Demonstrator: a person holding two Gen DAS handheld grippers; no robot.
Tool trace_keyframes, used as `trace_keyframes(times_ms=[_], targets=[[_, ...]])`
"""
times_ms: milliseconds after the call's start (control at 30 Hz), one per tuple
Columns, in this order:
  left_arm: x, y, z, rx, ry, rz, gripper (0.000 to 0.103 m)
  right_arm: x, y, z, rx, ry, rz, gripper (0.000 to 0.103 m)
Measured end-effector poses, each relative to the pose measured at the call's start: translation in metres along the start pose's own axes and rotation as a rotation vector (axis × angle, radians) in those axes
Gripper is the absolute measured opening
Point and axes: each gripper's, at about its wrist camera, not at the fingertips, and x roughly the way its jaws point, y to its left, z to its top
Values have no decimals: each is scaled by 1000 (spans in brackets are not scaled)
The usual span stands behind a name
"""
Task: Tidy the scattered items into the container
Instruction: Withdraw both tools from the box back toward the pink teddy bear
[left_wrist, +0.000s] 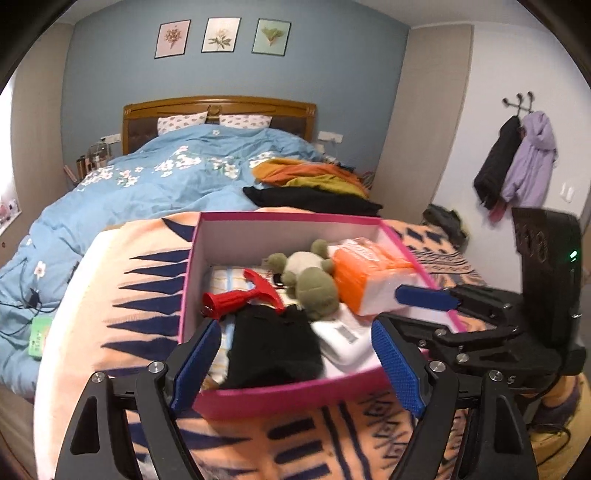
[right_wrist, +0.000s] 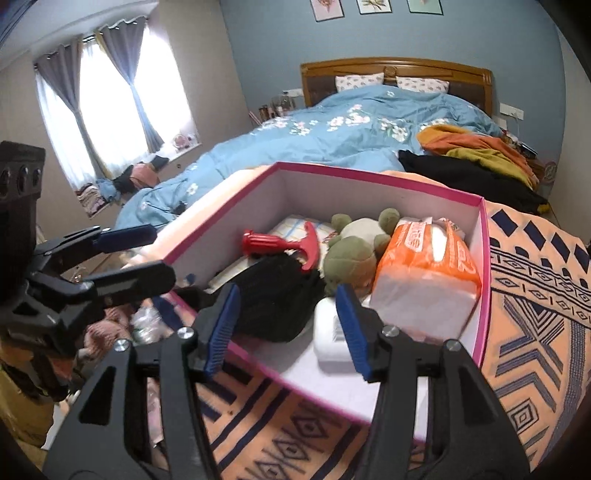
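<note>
A pink box (left_wrist: 288, 216) (right_wrist: 369, 181) sits on an orange patterned blanket. Inside lie a red T-handled tool (left_wrist: 236, 299) (right_wrist: 280, 245), a green plush turtle (left_wrist: 306, 277) (right_wrist: 354, 251), an orange tissue pack (left_wrist: 369, 273) (right_wrist: 424, 269), a black cloth (left_wrist: 273, 343) (right_wrist: 273, 295) and a white flat item (left_wrist: 343, 339) (right_wrist: 327, 332). My left gripper (left_wrist: 295, 365) (right_wrist: 155, 254) hangs open at the box's near edge, holding nothing. My right gripper (right_wrist: 286, 325) (left_wrist: 402, 310) is open beside it at the box's right near corner, its pads free of the items.
The patterned blanket (left_wrist: 129, 288) covers the foot of a bed with a blue floral duvet (left_wrist: 166, 184). Orange and black clothes (left_wrist: 314, 181) lie behind the box. Coats (left_wrist: 517, 166) hang on the right wall. A curtained window (right_wrist: 110, 103) is at the left.
</note>
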Motion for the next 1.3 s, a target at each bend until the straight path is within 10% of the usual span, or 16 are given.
trace_keyframes(times_ms=[600, 1300], targets=[[-67, -3, -68, -101, 22, -63, 88, -42, 71, -83, -170, -34, 139, 76], [-89, 46, -137, -99, 77, 165, 88, -13, 104, -128, -157, 60, 241, 76]])
